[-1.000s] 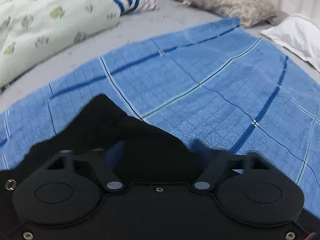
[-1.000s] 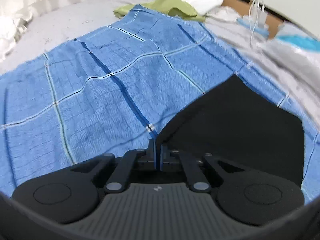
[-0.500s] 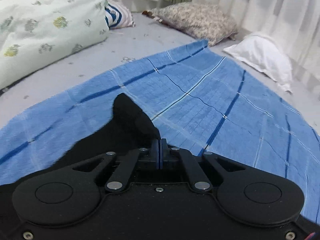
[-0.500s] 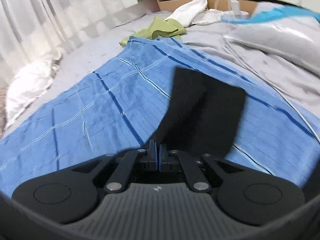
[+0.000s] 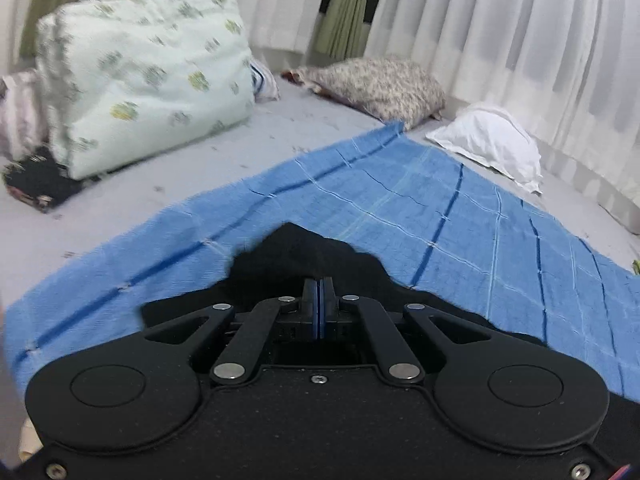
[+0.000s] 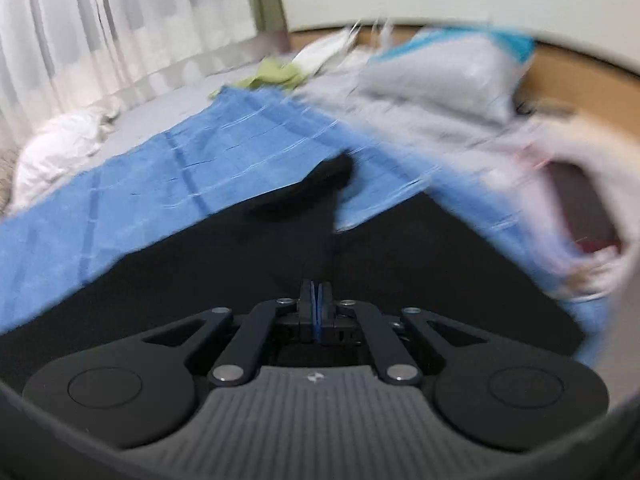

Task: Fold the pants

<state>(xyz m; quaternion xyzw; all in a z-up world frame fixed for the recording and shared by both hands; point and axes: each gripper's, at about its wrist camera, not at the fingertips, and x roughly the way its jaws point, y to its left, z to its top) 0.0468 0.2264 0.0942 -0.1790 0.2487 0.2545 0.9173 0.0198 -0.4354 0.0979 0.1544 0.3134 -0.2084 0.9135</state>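
White curtains [image 5: 500, 40] hang behind the bed [image 5: 168, 176], and a blue blanket [image 5: 400, 208] lies spread on it. I see no boxes or baskets – just pillows. My left tool [image 5: 319, 292] is pinched tight on the black pants [image 5: 304, 256]. My right tool [image 6: 316, 296] is pinched tight on them too – the pants lie over the blanket, bunched up by both tools.

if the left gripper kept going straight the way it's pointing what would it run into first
Probably the black pants bunched right ahead of the shut left gripper, then the blue blanket beneath. Depth is hard to judge.
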